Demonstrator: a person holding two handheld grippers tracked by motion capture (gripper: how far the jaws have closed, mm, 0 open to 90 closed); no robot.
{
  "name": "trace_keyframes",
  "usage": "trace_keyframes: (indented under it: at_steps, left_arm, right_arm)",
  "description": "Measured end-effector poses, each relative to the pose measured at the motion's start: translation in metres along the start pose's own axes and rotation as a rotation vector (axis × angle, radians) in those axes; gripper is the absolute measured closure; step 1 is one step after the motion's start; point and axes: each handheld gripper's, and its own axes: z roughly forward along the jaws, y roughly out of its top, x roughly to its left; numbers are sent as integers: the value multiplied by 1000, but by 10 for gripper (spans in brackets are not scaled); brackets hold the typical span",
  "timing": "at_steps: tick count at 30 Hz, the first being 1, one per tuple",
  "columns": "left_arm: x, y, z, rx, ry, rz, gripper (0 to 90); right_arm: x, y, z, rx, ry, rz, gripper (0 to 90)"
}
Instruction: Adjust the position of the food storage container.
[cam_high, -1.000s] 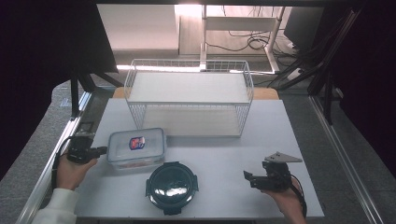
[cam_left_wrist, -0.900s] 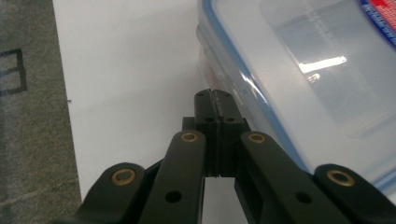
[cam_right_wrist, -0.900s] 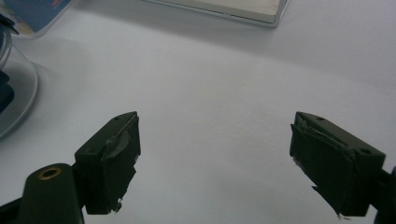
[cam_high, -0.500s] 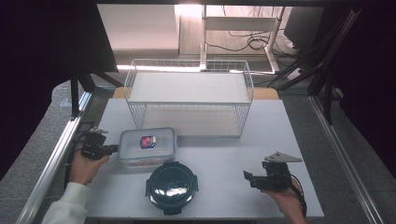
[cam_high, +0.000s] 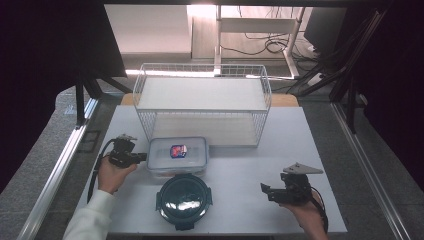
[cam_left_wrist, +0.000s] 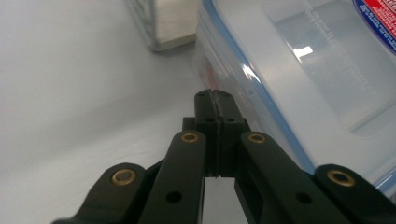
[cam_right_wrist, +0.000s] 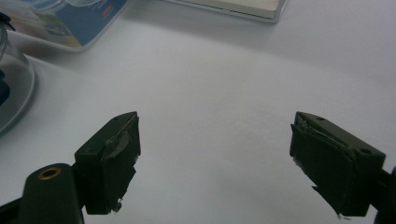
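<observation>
The rectangular clear container (cam_high: 177, 155) with its blue-sealed lid lies left of centre in the high view, just in front of the white wire basket (cam_high: 202, 102) and just behind the round dark-lidded container (cam_high: 183, 198). The left gripper (cam_high: 141, 157) sits at the container's left end in the left-middle of the frame, its tip touching or all but touching the side. The right gripper (cam_high: 264, 189) rests low at the lower right, well apart from both containers, over bare white table (cam_high: 250, 160).

In the left gripper view, the two black jaws rise from the bottom centre and meet flat against each other, with nothing between them. The left gripper (cam_left_wrist: 214, 95) has its tip right at the container's near wall, below the lid's blue rim; the rectangular clear container (cam_left_wrist: 299, 79) takes up the right half of the frame. I cannot tell whether the tip actually presses the plastic.

In the right gripper view, the jaws stand wide apart at lower left and lower right, with only table between them. The right gripper (cam_right_wrist: 215, 154) holds nothing. The round dark-lidded container (cam_right_wrist: 11, 88) shows at the left edge.

By my reading the step in hand is the left gripper nudging the rectangular container with closed jaws, sideways across the table. The next move calls for steady low pressure, so the box slides, not tips, and clears the round container.
</observation>
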Motion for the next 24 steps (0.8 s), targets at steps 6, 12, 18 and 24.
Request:
trace_keyframes:
  at_steps: [6,12,18,24]
  left_arm:
    - [-14,8,10,8,-18,22,898]
    - [-31,26,18,14,-36,41,899]
    - [-43,33,24,10,-57,58,898]
    - [-32,31,1,-66,-53,5,899]
  right_arm:
    - [-1,0,0,1,1,2,159]
    - [-1,0,1,2,7,4,159]
    - [0,0,1,4,8,2,159]
    - [4,4,-4,-26,70,30,158]
